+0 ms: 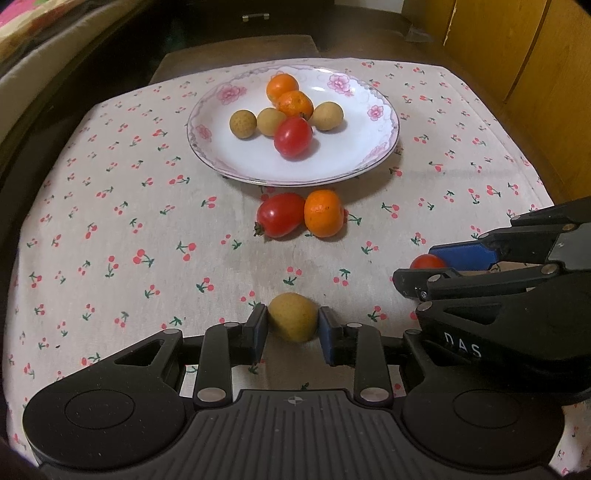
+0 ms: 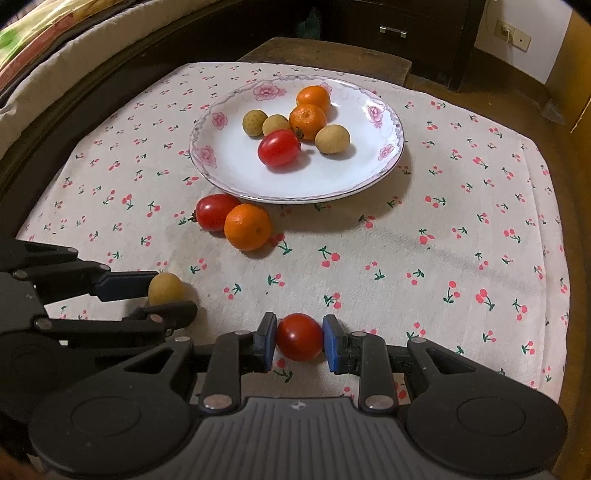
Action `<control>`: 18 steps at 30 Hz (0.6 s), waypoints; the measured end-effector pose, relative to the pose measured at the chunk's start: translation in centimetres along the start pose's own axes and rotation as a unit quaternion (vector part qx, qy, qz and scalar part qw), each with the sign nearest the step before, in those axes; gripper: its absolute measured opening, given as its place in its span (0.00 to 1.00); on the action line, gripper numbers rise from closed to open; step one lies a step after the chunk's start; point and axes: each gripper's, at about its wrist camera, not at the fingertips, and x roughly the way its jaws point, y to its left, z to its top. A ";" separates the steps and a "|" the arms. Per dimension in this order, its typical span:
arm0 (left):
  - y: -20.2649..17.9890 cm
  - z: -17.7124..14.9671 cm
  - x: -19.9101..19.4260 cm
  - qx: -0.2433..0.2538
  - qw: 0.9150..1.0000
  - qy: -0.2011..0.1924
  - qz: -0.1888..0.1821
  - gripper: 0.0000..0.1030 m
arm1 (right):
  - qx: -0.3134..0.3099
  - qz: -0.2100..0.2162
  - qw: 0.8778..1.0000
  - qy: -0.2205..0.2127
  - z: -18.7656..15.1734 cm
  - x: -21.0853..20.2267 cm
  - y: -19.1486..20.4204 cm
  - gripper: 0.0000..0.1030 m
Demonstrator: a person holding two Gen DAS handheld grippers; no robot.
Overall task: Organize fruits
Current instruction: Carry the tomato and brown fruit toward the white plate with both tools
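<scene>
- Left gripper is down low over the cloth-covered table, and its blue-padded fingers are clamped on either side of a tan longan — pads pressing the fruit on both flanks.
- Right gripper sits just beside it, fingers closed in snugly on a small red tomato, one pad touching each side.
- From the left wrist view that tomato only peeks out past the right gripper's blue pad; from the right wrist view the longan shows between the left gripper's fingers at the left edge.
- Whether either fruit is lifted clear of the cherry-print cloth or resting on it, I cannot tell.
- Further out, a loose tomato and a loose orange lie touching each other on the cloth, just in front of the plate.
- The white floral plate sits at the far middle of the table, already loaded: two oranges stacked close at the back, three longans spread across, and one red tomato at the front of the pile.
- Beyond the table: a dark drawer with a metal handle and a padded bed edge on the left.
</scene>
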 end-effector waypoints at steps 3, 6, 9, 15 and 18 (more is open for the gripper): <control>0.0 -0.1 -0.3 -0.001 1.000 -0.001 -0.003 0.36 | -0.002 -0.003 1.000 -0.001 -0.1 -0.3 0.0 0.28; -0.2 -0.1 -0.7 -0.001 1.000 -0.005 -0.005 0.36 | -0.001 -0.005 1.000 -0.004 -0.1 -0.7 0.0 0.28; -0.3 -0.1 -1.0 -0.001 1.000 -0.008 -0.007 0.36 | -0.001 -0.008 1.000 -0.008 -0.2 -1.1 0.0 0.28; -0.4 0.0 -1.4 -0.005 1.000 -0.015 -0.007 0.35 | 0.000 -0.011 1.000 -0.017 0.0 -1.9 0.1 0.28; -0.3 0.3 -1.8 -0.008 1.000 -0.020 -0.006 0.35 | 0.001 -0.012 1.000 -0.021 0.4 -2.2 0.2 0.28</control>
